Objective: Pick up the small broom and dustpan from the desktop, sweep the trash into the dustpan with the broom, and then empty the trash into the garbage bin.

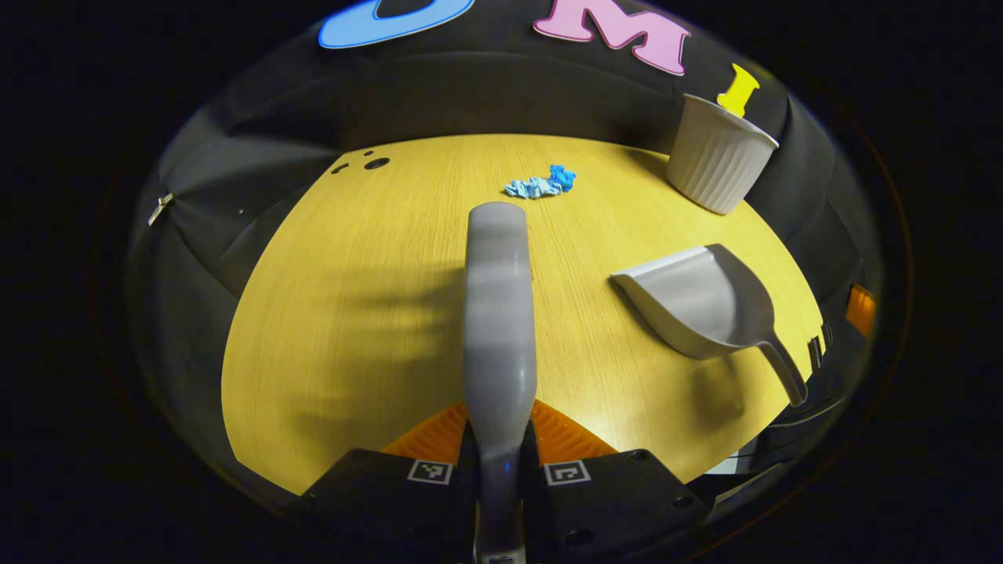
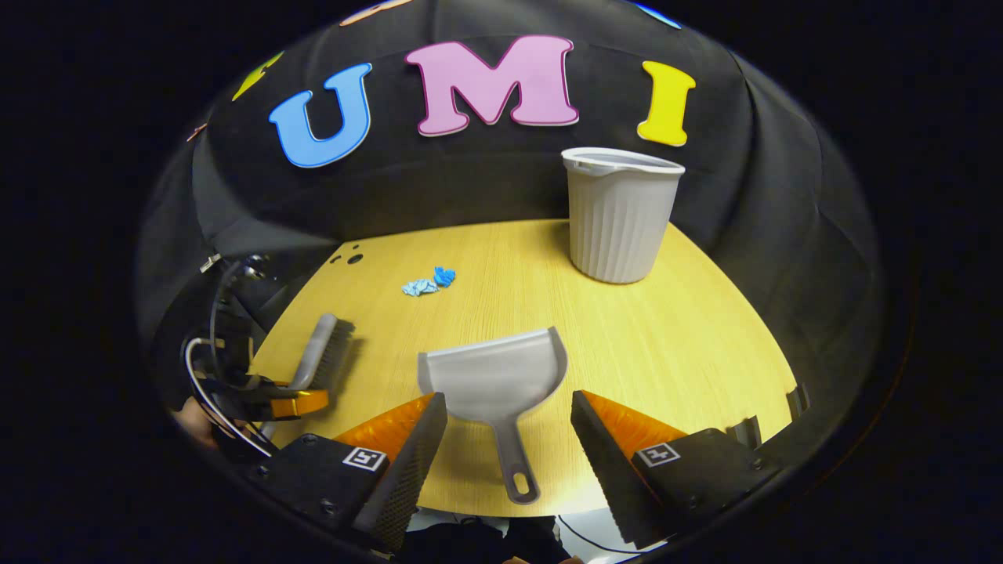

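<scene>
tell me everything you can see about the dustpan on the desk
The dustpan is light grey, plastic by its look, with a wide scoop and a slim handle ending in a hang hole. It lies flat on the wooden desk, mouth toward the booth's wall, handle toward the right tongs, whose open fingers flank the handle without touching it. It looks empty.

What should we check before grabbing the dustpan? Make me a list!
1. Left gripper shut on the broom: ok.
2. Right gripper open wide enough: ok.
3. Dustpan handle lies between the right fingers: ok.
4. Fingers already touching the handle: not ok, still apart.
5. Blue trash lying loose on the table: ok.
6. Garbage bin upright: ok.
</scene>
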